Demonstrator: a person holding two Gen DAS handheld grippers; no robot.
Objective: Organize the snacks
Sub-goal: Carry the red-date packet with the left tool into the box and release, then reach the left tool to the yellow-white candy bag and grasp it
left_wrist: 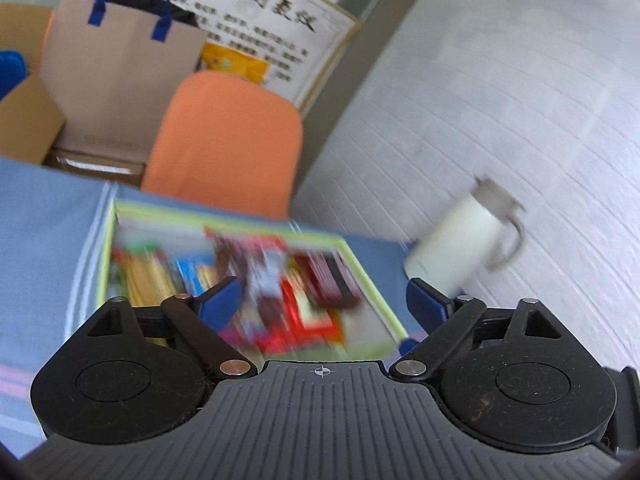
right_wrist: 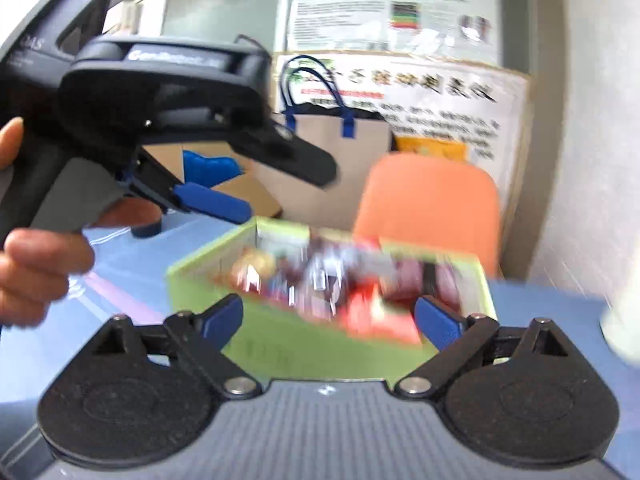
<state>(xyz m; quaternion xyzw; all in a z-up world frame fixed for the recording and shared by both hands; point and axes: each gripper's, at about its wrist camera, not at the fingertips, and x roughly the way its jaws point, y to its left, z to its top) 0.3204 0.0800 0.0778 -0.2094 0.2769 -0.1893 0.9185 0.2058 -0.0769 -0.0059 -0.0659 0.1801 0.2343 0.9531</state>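
The box (left_wrist: 366,284) of snacks (left_wrist: 280,292) sits on the blue cloth (left_wrist: 44,240) of the table, straight ahead at twelve o'clock from both cameras. It is a shallow lime-green rectangle. In the left wrist view its long axis runs from about ten o'clock to four o'clock, one corner toward the lens near five o'clock. In the right wrist view a corner points toward eight o'clock and the long front wall (right_wrist: 304,344) runs off toward three. The packets inside are motion-blurred: red, yellow, blue and dark wrappers, lying roughly along the short axis of the box; which way each one points I cannot tell.

The left gripper (left_wrist: 322,300) has its blue fingers (left_wrist: 220,300) wide apart with nothing between them; the box lies beyond and below them. The right gripper (right_wrist: 328,320) is likewise spread, its fingers (right_wrist: 224,318) clear of the box wall and empty.

In the right wrist view the left gripper appears at ten o'clock, held by a hand (right_wrist: 36,268) at nine o'clock.

An orange chair (left_wrist: 228,140) stands behind the table at twelve o'clock, a paper bag (left_wrist: 120,80) with blue handles at eleven. A white jug (left_wrist: 464,244) stands at three o'clock of the box in the left view.
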